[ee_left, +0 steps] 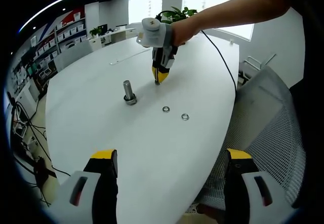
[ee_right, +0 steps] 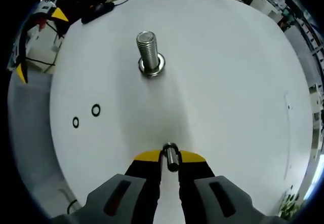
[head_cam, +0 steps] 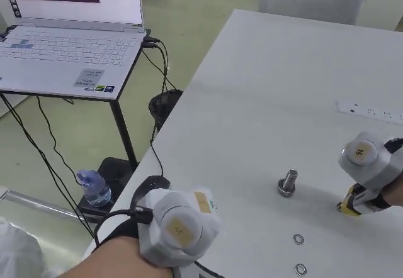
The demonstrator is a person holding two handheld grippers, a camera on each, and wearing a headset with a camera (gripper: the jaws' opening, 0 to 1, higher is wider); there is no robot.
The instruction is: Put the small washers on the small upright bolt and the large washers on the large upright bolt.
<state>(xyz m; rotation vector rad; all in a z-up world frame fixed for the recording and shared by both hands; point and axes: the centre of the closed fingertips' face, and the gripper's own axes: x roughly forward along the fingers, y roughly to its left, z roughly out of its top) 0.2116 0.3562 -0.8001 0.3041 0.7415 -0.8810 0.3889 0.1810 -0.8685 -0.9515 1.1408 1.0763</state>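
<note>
The large bolt (head_cam: pixel 288 182) stands upright on the white table (head_cam: pixel 264 95), with a ring around its base (ee_right: pixel 152 68). Two small washers (head_cam: pixel 298 239) (head_cam: pixel 301 269) lie flat near the front edge, apart from the bolt. My right gripper (ee_right: pixel 170 159) is shut on the small bolt (ee_right: pixel 170 154), tips down at the tabletop to the right of the large bolt (ee_left: pixel 129 92). My left gripper (ee_left: pixel 171 157) hovers open over the near table edge, nothing between its jaws; its white housing (head_cam: pixel 179 227) is at the lower left in the head view.
A laptop (head_cam: pixel 63 45) sits on a black stand left of the table, with cables and a water bottle (head_cam: pixel 94 189) on the floor below. A white power strip (head_cam: pixel 371 111) lies at the far right. A mesh chair (ee_left: pixel 268 122) stands beside the table.
</note>
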